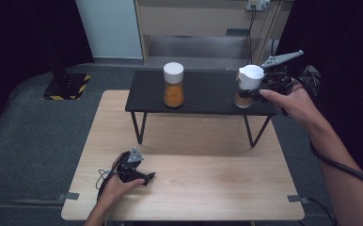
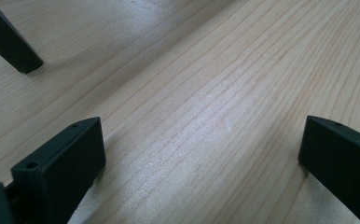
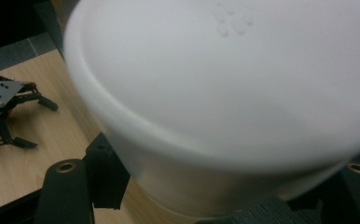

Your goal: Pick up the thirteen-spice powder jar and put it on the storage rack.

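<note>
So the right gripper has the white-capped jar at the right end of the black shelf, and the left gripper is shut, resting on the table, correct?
Not quite: the left gripper is open, its jaws wide apart over bare wood in the left gripper view. The rest holds: the right gripper grips the white-capped jar at the black shelf's right end.

A light wooden worktop (image 1: 184,188) carries a low black shelf (image 1: 208,94) on thin metal legs at its far side. A white-capped jar (image 1: 173,84) of orange powder stands upright on the shelf's left half.
</note>
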`<state>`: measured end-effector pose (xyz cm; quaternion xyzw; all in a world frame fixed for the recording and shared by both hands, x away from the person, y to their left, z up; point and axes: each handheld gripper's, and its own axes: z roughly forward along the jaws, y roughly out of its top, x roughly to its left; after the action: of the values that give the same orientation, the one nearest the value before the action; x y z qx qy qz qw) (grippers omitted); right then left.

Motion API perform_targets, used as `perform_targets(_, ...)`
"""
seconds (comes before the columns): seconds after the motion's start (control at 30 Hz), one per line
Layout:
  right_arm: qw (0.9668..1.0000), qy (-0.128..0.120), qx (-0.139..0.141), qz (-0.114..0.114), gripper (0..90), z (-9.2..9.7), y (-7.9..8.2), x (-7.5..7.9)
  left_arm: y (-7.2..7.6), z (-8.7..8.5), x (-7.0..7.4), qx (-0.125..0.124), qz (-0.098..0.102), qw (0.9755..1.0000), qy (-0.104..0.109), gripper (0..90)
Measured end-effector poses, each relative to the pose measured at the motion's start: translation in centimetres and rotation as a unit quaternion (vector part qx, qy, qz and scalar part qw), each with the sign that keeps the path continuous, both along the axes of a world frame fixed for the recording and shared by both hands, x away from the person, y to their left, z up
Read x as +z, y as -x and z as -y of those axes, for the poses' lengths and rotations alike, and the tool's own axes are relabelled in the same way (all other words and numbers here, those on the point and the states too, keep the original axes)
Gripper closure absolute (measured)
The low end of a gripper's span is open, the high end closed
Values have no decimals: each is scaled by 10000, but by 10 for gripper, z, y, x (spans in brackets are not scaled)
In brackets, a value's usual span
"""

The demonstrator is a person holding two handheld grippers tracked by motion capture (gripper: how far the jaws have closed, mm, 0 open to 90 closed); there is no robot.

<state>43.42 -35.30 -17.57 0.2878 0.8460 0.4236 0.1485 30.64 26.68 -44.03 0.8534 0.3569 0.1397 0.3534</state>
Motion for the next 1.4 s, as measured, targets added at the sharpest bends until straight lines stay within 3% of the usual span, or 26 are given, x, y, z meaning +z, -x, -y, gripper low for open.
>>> perform_targets(0.67, 9997, 188, -109, -104, 315, -2, -12, -11, 0, 0, 0, -9, 0, 10000, 0, 0)
perform_targets(1.4, 9999, 20, -120, -92, 312, 4, -11, -18, 0, 0, 0, -10, 1, 10000, -1, 0)
